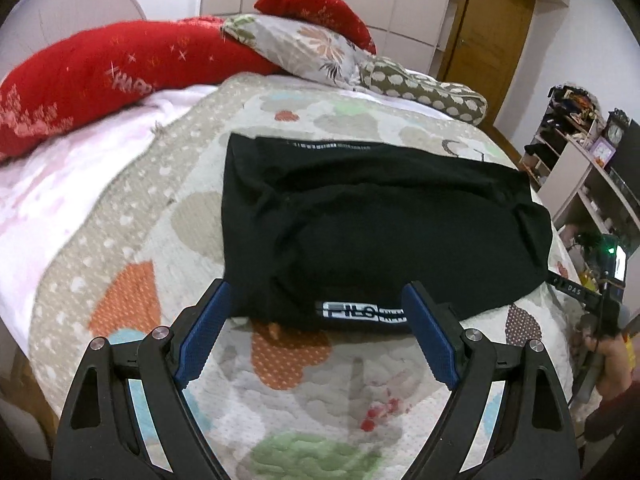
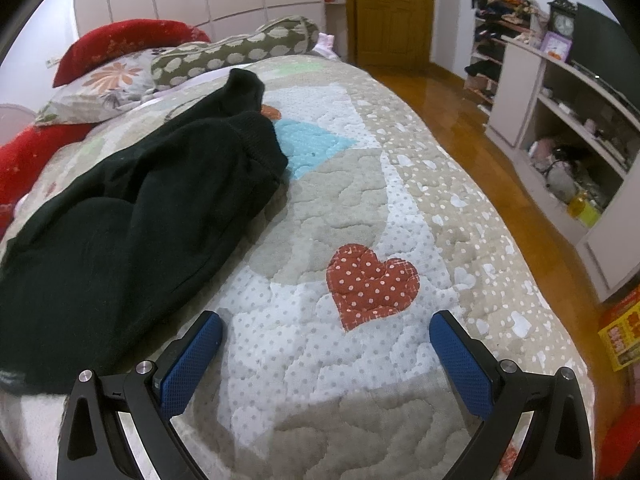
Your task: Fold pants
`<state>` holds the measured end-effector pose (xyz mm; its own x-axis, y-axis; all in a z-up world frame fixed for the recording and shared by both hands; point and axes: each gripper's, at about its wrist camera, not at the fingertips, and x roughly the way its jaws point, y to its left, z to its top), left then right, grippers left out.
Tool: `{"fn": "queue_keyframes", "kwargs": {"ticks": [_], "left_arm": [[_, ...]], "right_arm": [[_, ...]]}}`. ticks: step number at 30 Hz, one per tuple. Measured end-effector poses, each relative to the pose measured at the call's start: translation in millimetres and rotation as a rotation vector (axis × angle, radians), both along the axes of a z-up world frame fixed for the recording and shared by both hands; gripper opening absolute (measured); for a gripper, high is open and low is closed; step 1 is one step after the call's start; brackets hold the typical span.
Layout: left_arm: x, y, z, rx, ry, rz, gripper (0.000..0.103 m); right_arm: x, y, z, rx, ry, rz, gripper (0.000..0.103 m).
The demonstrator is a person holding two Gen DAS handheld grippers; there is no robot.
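Black pants (image 1: 372,232) lie on the quilted bedspread (image 1: 152,216). In the left wrist view they show as a wide dark mass with a white logo label (image 1: 352,311) at the near edge. My left gripper (image 1: 318,300) is open, its blue pads on either side of that near edge, just above the quilt. In the right wrist view the pants (image 2: 132,216) stretch away to the left, the cuffed leg ends (image 2: 256,120) far off. My right gripper (image 2: 326,328) is open and empty over bare quilt, right of the pants, near a red heart patch (image 2: 372,284).
Red pillows (image 1: 100,76), a floral pillow (image 1: 308,48) and a spotted bolster (image 1: 428,88) lie at the bed's head. The bed's right edge drops to a wooden floor (image 2: 448,96). Shelving with clutter (image 2: 568,132) stands on the right. A wooden door (image 2: 392,12) is behind.
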<state>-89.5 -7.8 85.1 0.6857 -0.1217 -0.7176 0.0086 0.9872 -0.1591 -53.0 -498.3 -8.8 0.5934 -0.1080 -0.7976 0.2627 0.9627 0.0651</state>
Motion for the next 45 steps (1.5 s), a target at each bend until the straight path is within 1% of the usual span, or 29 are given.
{"fn": "queue_keyframes", "kwargs": {"ticks": [1, 3, 5, 6, 7, 10, 13, 15, 17, 20, 21, 23, 24, 25, 26, 27, 28, 29, 30, 33, 34, 37, 39, 41, 42, 43, 45], "left_arm": [[1, 1, -2, 0.000, 0.003, 0.007, 0.087], [2, 4, -7, -0.007, 0.015, 0.018, 0.087], [5, 10, -13, -0.028, 0.029, 0.032, 0.087], [6, 13, -16, -0.044, 0.037, 0.043, 0.087], [-1, 16, -25, -0.061, 0.042, 0.055, 0.087], [0, 27, -36, -0.125, 0.072, 0.103, 0.087], [3, 36, -44, -0.164, 0.087, 0.155, 0.087], [9, 37, -48, -0.193, 0.099, 0.164, 0.087], [16, 35, -51, -0.229, 0.113, 0.154, 0.087], [29, 31, -57, -0.231, 0.131, 0.175, 0.087], [33, 30, -57, -0.237, 0.129, 0.179, 0.087], [39, 29, -58, -0.267, 0.121, 0.181, 0.087], [42, 28, -57, -0.290, 0.119, 0.173, 0.077], [45, 25, -54, -0.307, 0.111, 0.151, 0.066], [46, 21, -53, -0.303, 0.110, 0.134, 0.044], [49, 14, -50, -0.282, 0.108, 0.106, 0.031], [52, 10, -48, -0.264, 0.104, 0.093, 0.026], [53, 8, -47, -0.246, 0.102, 0.081, 0.019], [54, 6, -45, -0.242, 0.106, 0.067, 0.016], [48, 14, -29, -0.279, 0.082, 0.039, 0.014], [42, 18, -19, -0.276, 0.066, 0.028, 0.014], [27, 28, 2, -0.262, 0.031, -0.005, 0.014], [19, 38, 4, -0.251, 0.047, -0.018, 0.014], [16, 42, -6, -0.232, 0.084, -0.018, 0.014], [15, 43, -15, -0.215, 0.105, -0.006, 0.014], [14, 43, -25, -0.205, 0.129, 0.004, 0.014], [12, 41, -38, -0.189, 0.159, 0.022, 0.014]], "right_arm": [[-4, -2, 2, 0.022, -0.022, -0.008, 0.103], [-15, -5, 9, 0.110, -0.080, -0.002, 0.103], [-17, -8, 14, 0.185, -0.114, 0.014, 0.103], [-16, -7, 15, 0.204, -0.116, 0.030, 0.103], [-13, -5, 15, 0.210, -0.114, 0.048, 0.103], [1, 4, 14, 0.195, -0.098, 0.107, 0.100], [9, 7, 13, 0.218, -0.115, 0.134, 0.099], [16, 10, 10, 0.226, -0.114, 0.146, 0.099], [23, 13, 9, 0.222, -0.109, 0.157, 0.099], [34, 14, 8, 0.235, -0.116, 0.176, 0.098], [38, 14, 7, 0.241, -0.116, 0.177, 0.095], [44, 13, 6, 0.248, -0.116, 0.173, 0.083], [49, 14, 6, 0.240, -0.117, 0.173, 0.069], [52, 14, 6, 0.239, -0.122, 0.174, 0.050], [55, 13, 6, 0.247, -0.131, 0.172, 0.040], [56, 10, 6, 0.265, -0.136, 0.166, 0.026], [55, 8, 7, 0.292, -0.144, 0.166, 0.011], [52, 5, 10, 0.328, -0.152, 0.167, 0.008], [48, 4, 14, 0.335, -0.161, 0.164, 0.008], [21, 6, 38, 0.311, -0.211, 0.175, 0.007], [8, 6, 48, 0.310, -0.219, 0.182, 0.007], [-28, 8, 70, 0.303, -0.208, 0.208, 0.007], [-49, 10, 76, 0.264, -0.186, 0.206, 0.007], [-60, 8, 66, 0.237, -0.108, 0.197, 0.015], [-63, 5, 60, 0.241, -0.083, 0.195, 0.029], [-68, 0, 53, 0.233, -0.046, 0.173, 0.040], [-74, -14, 49, 0.192, -0.024, 0.109, 0.041]]}}
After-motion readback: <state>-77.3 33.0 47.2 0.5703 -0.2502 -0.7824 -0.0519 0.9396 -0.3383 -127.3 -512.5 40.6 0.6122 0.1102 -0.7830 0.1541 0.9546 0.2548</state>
